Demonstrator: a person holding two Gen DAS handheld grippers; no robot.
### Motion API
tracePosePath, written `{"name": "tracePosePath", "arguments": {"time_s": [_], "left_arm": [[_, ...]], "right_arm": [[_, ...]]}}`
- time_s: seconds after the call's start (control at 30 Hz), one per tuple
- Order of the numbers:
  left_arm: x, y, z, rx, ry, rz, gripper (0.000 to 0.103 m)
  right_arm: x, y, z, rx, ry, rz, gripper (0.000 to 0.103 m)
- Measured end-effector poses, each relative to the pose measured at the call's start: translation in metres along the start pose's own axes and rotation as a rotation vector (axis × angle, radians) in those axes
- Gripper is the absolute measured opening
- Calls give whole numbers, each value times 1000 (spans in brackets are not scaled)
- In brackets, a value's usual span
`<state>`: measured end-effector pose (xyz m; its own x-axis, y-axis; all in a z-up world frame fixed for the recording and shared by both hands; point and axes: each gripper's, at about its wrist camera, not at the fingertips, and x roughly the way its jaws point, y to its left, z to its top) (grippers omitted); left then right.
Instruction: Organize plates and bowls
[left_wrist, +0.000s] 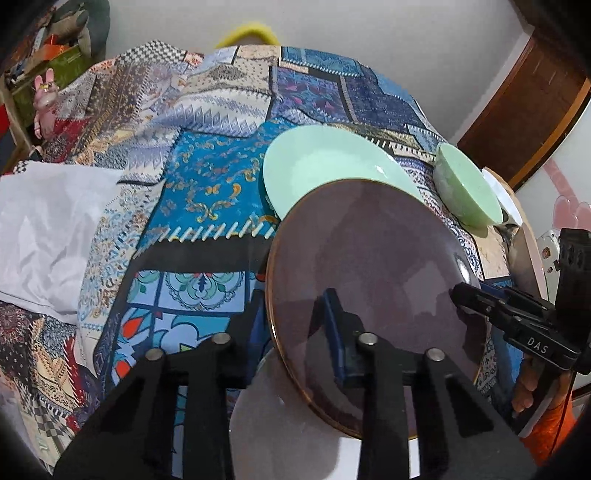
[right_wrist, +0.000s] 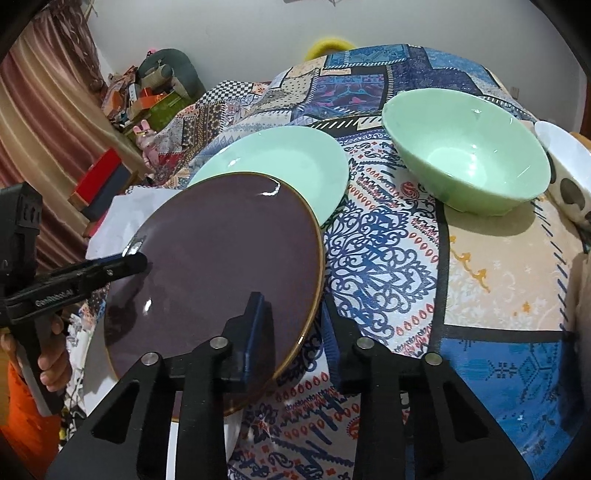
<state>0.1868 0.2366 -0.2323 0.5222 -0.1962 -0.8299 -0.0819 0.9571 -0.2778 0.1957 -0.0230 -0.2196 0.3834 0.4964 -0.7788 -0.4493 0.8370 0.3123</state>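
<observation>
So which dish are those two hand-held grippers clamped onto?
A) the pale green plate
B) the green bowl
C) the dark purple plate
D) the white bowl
C: the left hand-held gripper and right hand-held gripper each pinch an opposite edge of the dark purple plate.

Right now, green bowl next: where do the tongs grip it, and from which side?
Likely the rim of the green bowl: it sits upright and open, walls flaring outward. Come from above at the near edge, one finger inside, one outside. The white dish crowds its far right side, so avoid that.
</observation>
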Motion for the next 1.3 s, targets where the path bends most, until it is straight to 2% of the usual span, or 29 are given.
{"name": "tracePosePath", "arguments": {"time_s": [0.23, 0.3, 0.53, 0.87, 1.3], "left_arm": [[0, -2, 2, -12, 8, 22, 28], [-1, -7, 1, 2, 12, 44, 29], [-7, -19, -4, 29, 4, 51, 29], [-21, -42, -9, 28, -10, 12, 29], [-51, -90, -31, 56, -18, -12, 29]], "right_arm": [[0, 0, -1, -8, -4, 7, 25], [-1, 1, 0, -13, -6, 4, 25], [-9, -7, -5, 1, -20, 8, 25], [-40, -11, -10, -25, -60, -17, 25], [-89, -25, -27, -28, -105, -42, 25]]}}
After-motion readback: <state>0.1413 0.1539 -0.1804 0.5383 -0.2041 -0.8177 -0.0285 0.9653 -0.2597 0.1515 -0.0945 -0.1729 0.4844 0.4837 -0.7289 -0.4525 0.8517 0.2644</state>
